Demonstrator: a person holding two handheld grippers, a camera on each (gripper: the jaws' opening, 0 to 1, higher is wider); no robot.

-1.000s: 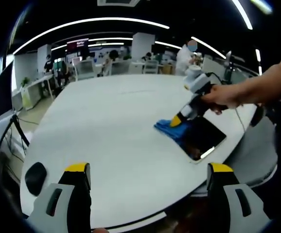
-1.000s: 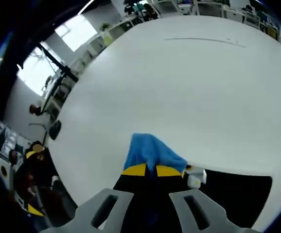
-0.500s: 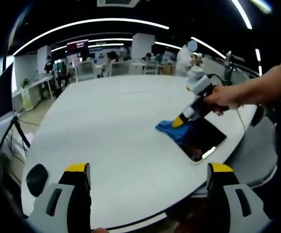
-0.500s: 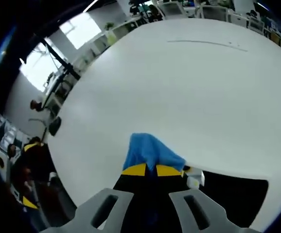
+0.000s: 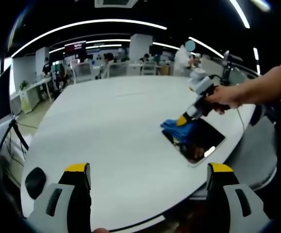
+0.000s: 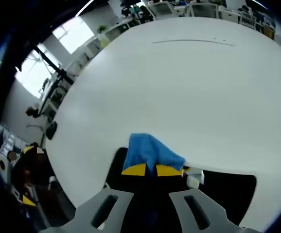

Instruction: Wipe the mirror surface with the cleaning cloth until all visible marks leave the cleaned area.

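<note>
Since a second ago the right hand-held gripper [image 5: 182,120] has carried the crumpled blue cleaning cloth [image 5: 175,128] from the white surface just off the mirror's far corner onto the glass itself; in the right gripper view dark glass now shows on both sides of the cloth, where before it showed on one side only. The flat rectangular dark-glass mirror with a pale frame [image 5: 199,142] lies on the large white oval worktop [image 5: 106,131], near its right edge as the left gripper view has it. The right hand-held gripper [image 6: 146,170] has its yellow-tipped jaws clamped together on the cloth [image 6: 150,151], pressing it down at the mirror's far corner. The left hand-held gripper [image 5: 150,170] hangs well apart from the mirror near the worktop's near edge, its jaws spread wide and holding nothing. As for progress, I judge the wiping is under way but unfinished: the cloth covers just one corner, and most of the glass [image 6: 228,194] remains to be passed over. The mirror reads as dark and glossy, with a bright streak of reflected ceiling light near its near edge; whether any marks remain on it is too small and blurred to tell.
</note>
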